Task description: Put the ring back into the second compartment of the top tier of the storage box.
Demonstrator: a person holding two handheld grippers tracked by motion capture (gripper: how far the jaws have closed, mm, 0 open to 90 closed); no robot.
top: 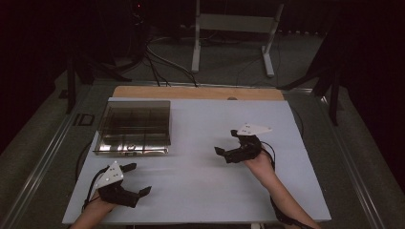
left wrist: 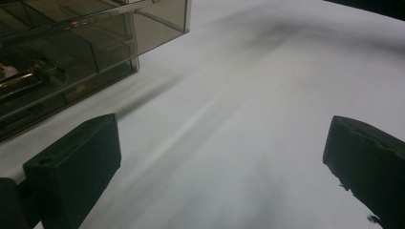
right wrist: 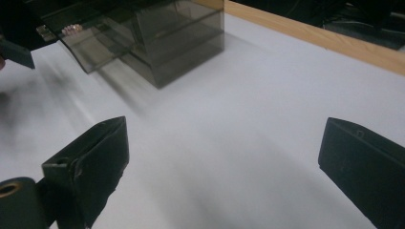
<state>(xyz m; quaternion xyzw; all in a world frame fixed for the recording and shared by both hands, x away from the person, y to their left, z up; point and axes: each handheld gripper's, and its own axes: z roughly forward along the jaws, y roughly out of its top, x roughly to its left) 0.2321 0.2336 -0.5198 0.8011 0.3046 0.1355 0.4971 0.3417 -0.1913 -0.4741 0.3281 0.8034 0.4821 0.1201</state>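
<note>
Smoked-plastic organiser box (top: pixel 133 126) stood at the far left of the white table (top: pixel 205 191), untouched by either gripper.

Left gripper (top: pixel 137 181) hovered near the table's front left corner with its jaws spread wide and nothing between them; the box lay just beyond it, its front edge with a small metal latch (top: pixel 128 148) facing the person; right gripper (top: pixel 223 153) was held over the right half of the sheet, jaws likewise parted and empty, well apart from the box and pointed toward it; a wooden strip (top: pixel 198 92) edged the table's far side; cables (top: pixel 160 62) and a white frame (top: pixel 234 28) lay on the dark floor beyond.
</note>
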